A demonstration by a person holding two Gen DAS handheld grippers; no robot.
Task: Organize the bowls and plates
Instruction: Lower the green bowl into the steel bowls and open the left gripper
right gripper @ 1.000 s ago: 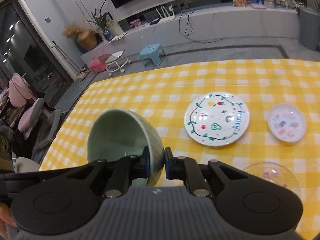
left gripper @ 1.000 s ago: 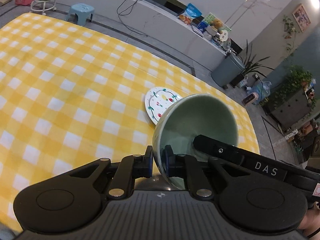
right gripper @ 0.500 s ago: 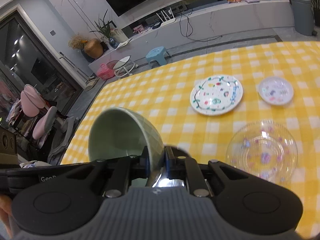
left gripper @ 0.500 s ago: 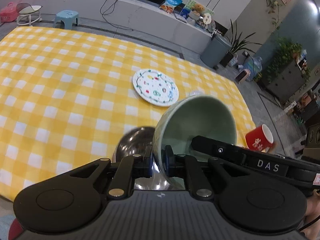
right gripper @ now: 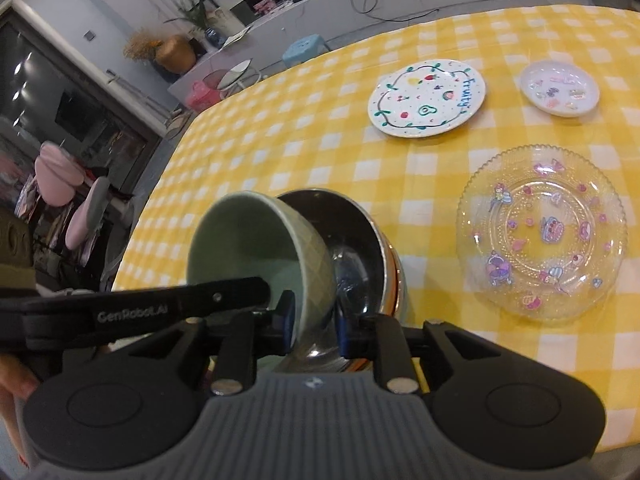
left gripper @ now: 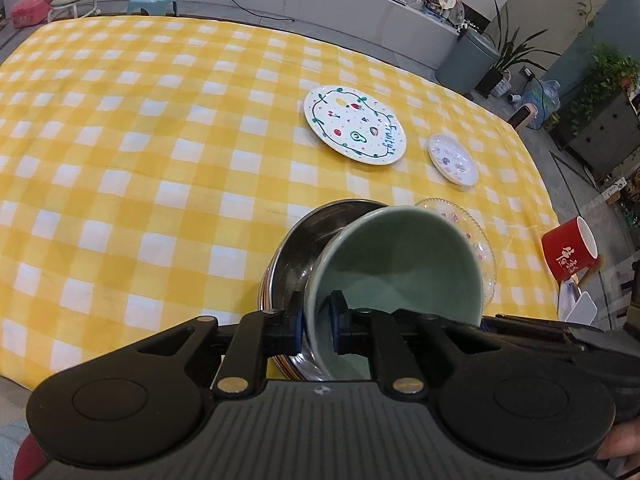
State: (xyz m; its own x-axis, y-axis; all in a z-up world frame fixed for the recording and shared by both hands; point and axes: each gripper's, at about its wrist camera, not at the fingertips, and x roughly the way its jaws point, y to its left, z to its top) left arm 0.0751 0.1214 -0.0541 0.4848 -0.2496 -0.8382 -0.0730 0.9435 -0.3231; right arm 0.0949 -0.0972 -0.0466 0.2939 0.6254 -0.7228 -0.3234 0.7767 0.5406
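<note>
Nearest: the green bowl (left gripper: 394, 264) sits tilted in the mouth of the steel bowl (left gripper: 304, 240), both at the near edge of the yellow checked tablecloth (left gripper: 140, 140). Whether its base has fully seated in the steel bowl is hard to tell, since the gripper bodies hide the bottom.

Left gripper (left gripper: 316, 330) pinches the green bowl's rim, one pad inside, one outside. Right gripper (right gripper: 312, 322) straddles the opposite side of the rim; its jaws are opening, the wall between them, and the outer pad looks clear of the glaze.

Progress: nesting of the two bowls looks nearly done; release is under way on the right side only, the left not yet let go.

Further out, left to do: the clear glass plate (right gripper: 542, 234) lies just beside the bowls, the fruit-pattern plate (right gripper: 426, 98) beyond it, and the small white plate (right gripper: 560, 88) near that. All three lie apart and unstacked, so the plate half of the job appears untouched.

Off the table's right edge: a red mug (left gripper: 570, 252), not part of the sort as far as I judge.
</note>
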